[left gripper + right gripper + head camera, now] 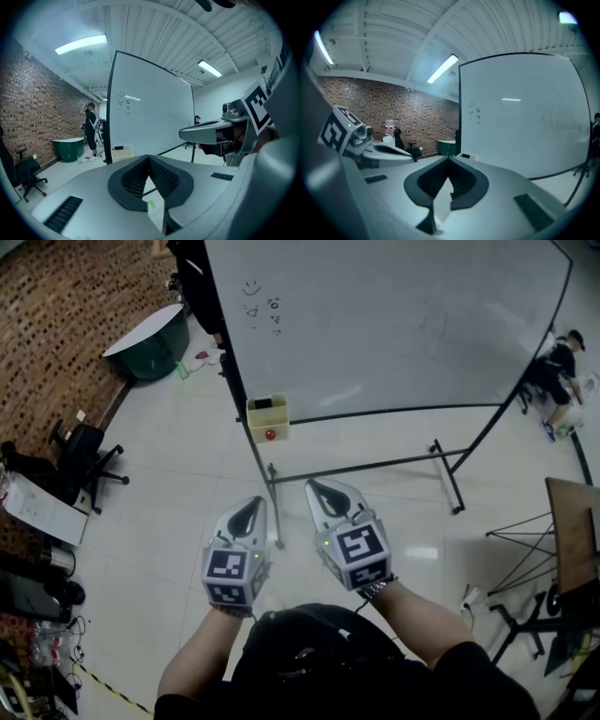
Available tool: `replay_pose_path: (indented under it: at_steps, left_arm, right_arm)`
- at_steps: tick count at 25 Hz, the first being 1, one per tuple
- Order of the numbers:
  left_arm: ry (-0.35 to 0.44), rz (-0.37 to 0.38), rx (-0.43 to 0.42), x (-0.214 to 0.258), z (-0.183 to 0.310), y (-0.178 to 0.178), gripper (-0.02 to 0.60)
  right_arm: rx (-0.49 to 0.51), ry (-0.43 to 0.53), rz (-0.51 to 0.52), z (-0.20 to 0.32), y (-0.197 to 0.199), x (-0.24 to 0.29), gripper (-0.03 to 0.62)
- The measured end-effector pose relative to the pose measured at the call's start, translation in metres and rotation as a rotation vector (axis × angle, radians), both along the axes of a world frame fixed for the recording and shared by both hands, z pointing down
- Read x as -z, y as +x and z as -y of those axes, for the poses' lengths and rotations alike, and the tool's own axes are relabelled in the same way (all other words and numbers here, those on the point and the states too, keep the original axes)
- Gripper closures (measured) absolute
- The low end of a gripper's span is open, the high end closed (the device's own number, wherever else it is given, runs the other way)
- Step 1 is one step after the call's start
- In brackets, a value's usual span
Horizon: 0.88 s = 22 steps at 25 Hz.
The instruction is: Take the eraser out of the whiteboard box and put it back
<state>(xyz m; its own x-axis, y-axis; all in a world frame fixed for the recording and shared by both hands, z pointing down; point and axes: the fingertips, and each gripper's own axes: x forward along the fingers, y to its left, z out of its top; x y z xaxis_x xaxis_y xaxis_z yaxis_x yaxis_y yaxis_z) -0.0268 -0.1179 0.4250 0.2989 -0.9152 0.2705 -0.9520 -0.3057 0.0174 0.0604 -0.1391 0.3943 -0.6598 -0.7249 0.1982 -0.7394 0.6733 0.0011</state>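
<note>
Grey left gripper [256, 503]; black shirt [469, 681]

Cream box [261, 418] showing red dot; whiteboard [394, 324] gleaming white, black-framed; tub [159, 357], upper left, showing green; wall [56, 306] running red-brown brick.

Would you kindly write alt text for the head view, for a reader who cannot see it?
Seen from above, a person holds the left gripper and the right gripper, both shut and empty, side by side over a floor, pointing toward a whiteboard on a stand. A cream box at the board's lower left corner holds the dark eraser.
</note>
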Motion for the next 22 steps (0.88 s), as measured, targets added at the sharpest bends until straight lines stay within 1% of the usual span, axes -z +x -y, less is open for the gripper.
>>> replay_pose_path:
  at_steps: [7,14,22]
  left_arm:
    - [0.015,0.012,-0.017,0.006,-0.023,0.000,0.583]
    - [0.020,0.003,-0.044,0.008,-0.043,-0.010,0.583]
    - [0.036,-0.005,-0.096,0.016,-0.062,-0.025,0.583]
  right_arm:
    - [0.009,0.001,0.009,-0.027,-0.005,0.002,0.569]
    - [-0.002,-0.006,0.004,-0.053,-0.019,0.002,0.569]
    - [-0.035,0.000,-0.006,-0.079,-0.040,0.006,0.569]
